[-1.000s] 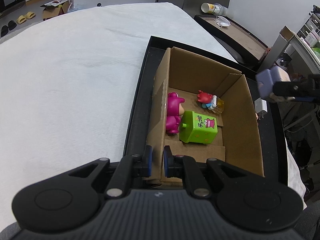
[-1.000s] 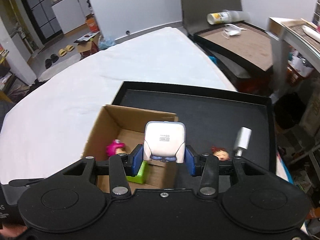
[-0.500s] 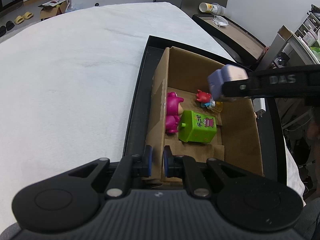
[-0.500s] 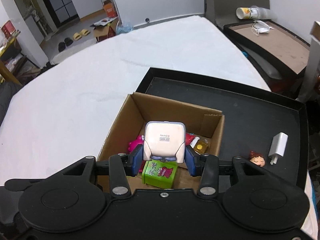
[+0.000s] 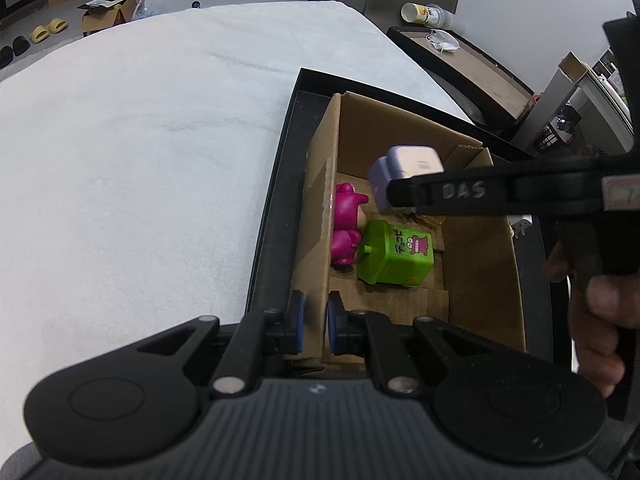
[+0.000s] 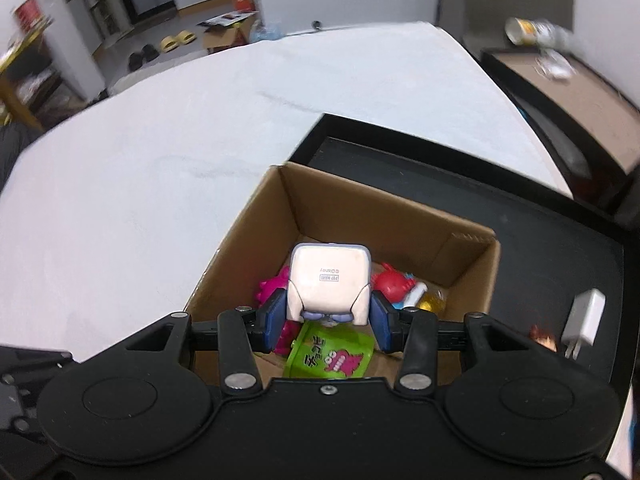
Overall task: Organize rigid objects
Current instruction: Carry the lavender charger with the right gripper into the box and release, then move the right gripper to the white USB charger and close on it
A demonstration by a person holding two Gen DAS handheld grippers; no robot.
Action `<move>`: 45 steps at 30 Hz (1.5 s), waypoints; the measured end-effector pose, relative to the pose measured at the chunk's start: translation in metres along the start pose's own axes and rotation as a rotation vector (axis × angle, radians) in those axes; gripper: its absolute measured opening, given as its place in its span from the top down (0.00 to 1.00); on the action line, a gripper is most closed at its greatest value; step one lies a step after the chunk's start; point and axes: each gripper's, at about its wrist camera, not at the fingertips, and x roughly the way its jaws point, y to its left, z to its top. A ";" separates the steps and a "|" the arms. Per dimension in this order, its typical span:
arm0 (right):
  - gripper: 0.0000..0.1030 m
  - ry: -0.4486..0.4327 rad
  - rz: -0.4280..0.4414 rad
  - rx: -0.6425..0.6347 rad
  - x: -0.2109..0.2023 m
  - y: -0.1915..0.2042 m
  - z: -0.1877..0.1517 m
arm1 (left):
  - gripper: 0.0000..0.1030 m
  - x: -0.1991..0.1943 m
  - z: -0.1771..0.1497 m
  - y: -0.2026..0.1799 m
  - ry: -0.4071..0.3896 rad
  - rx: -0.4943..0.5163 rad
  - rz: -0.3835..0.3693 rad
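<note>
The right hand-held gripper (image 6: 327, 322) is gripping the white figurine (image 6: 329, 280) over the cardboard box (image 5: 476, 280), while the left hand-held gripper (image 5: 313, 318) is clamping the box's near-left wall. Next comes lowering it into free space and releasing.

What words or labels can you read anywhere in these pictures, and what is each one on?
"DAS": handwritten on the right gripper's black finger.
"Disney" and "POP MART": upside down on the white toy figure's base, held in that gripper.
Pink characters on the green toy box: not legible to me.
Print on the tipped cup: too small to read.
</note>
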 end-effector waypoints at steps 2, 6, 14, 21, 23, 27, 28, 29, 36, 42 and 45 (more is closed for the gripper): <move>0.58 -0.008 -0.014 -0.065 0.001 0.008 0.000 | 0.90 0.000 0.000 0.000 -0.001 0.001 0.002; 0.57 -0.025 -0.043 -0.194 0.000 0.023 -0.002 | 0.90 0.000 0.000 -0.001 0.000 -0.003 0.006; 0.37 -0.076 -0.026 -0.313 -0.026 0.029 -0.009 | 0.90 0.000 0.001 -0.003 -0.001 -0.001 0.016; 0.29 -0.123 -0.013 -0.326 -0.059 0.020 -0.016 | 0.90 0.000 0.000 -0.003 -0.004 -0.006 0.022; 0.27 -0.135 -0.012 -0.322 -0.064 0.016 -0.017 | 0.90 0.000 0.000 -0.005 -0.005 -0.003 0.027; 0.21 -0.162 -0.021 -0.311 -0.077 0.004 -0.022 | 0.90 0.000 -0.001 -0.004 -0.005 -0.008 0.030; 0.20 -0.167 -0.026 -0.304 -0.079 0.000 -0.023 | 0.90 0.000 -0.001 -0.005 -0.005 -0.007 0.031; 0.20 -0.170 -0.031 -0.295 -0.080 -0.003 -0.025 | 0.90 0.000 -0.001 -0.005 -0.005 -0.007 0.032; 0.19 -0.177 -0.051 -0.203 -0.087 -0.038 -0.037 | 0.90 0.000 0.000 -0.006 -0.004 -0.008 0.038; 0.17 -0.177 -0.082 -0.160 -0.087 -0.059 -0.053 | 0.90 0.000 0.000 -0.007 -0.003 -0.007 0.042; 0.17 -0.176 -0.090 -0.136 -0.088 -0.069 -0.062 | 0.90 0.000 0.000 -0.008 -0.002 -0.006 0.046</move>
